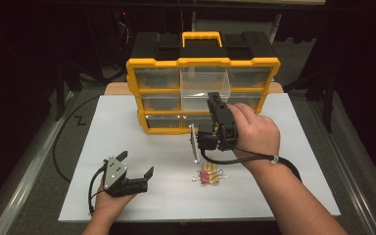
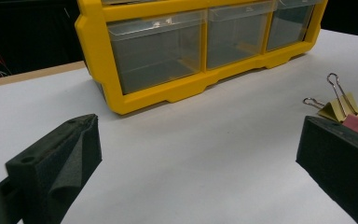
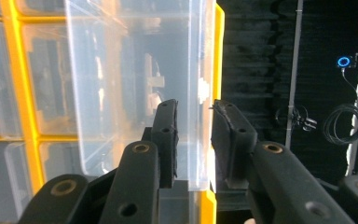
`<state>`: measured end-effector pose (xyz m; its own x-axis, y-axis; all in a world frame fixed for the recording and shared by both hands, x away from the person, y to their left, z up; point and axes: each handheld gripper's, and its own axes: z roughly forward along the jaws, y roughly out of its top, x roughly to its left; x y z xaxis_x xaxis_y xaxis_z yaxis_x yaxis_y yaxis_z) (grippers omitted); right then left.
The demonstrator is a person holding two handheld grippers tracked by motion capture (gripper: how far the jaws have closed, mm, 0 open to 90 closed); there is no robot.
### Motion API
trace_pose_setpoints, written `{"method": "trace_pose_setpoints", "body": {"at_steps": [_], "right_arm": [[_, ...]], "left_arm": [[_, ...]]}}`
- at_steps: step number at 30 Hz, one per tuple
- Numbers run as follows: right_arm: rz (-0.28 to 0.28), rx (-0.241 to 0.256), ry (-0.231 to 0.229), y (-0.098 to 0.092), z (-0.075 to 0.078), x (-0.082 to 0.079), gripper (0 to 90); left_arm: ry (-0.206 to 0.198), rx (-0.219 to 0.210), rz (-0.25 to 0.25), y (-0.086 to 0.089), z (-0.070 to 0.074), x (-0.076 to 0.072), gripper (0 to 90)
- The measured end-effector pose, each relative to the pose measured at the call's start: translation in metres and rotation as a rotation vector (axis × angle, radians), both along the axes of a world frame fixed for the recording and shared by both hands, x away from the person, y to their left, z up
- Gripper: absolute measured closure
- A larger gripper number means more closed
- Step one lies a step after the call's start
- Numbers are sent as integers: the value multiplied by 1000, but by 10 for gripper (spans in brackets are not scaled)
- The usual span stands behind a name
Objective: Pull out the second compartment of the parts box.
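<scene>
Your right gripper (image 1: 214, 100) is at the yellow organizer (image 1: 152, 62), jaws closed on the front wall of the clear drawer (image 1: 203, 81) in the top row, middle column. One finger (image 3: 165, 140) sits inside the wall, the other outside. Drawer is pulled partway out toward you; its long axis runs front-to-back, open end up. In the right gripper view the wall (image 3: 200, 93) stands between the pads. Your left gripper (image 1: 136, 169) rests low on the white table (image 1: 284, 147), jaws wide apart, holding nothing. Binder clips (image 1: 208, 175) lie to its right, well clear of the organizer.
</scene>
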<state>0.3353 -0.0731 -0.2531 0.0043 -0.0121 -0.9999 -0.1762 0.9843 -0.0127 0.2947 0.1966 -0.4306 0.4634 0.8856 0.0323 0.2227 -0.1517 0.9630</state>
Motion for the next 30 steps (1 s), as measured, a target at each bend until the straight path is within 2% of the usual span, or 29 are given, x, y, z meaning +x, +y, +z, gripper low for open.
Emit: {"method": "trace_pose_setpoints", "body": {"at_steps": [8,13,19,30], "right_arm": [[13,-3,24,-12,-7,-11,702],[24,-8,44,-21,-17,-15,685],[5,-1,94,-33,-42,-17,659],[-25,-15,174,-58,-97,-13,620]], "left_arm": [[4,5,0,-1,-1,0,7],[3,7,2,-1,-1,0,7],[-3,4,5,-1,-1,0,7],[-2,8,18,0,-1,1,7]]}}
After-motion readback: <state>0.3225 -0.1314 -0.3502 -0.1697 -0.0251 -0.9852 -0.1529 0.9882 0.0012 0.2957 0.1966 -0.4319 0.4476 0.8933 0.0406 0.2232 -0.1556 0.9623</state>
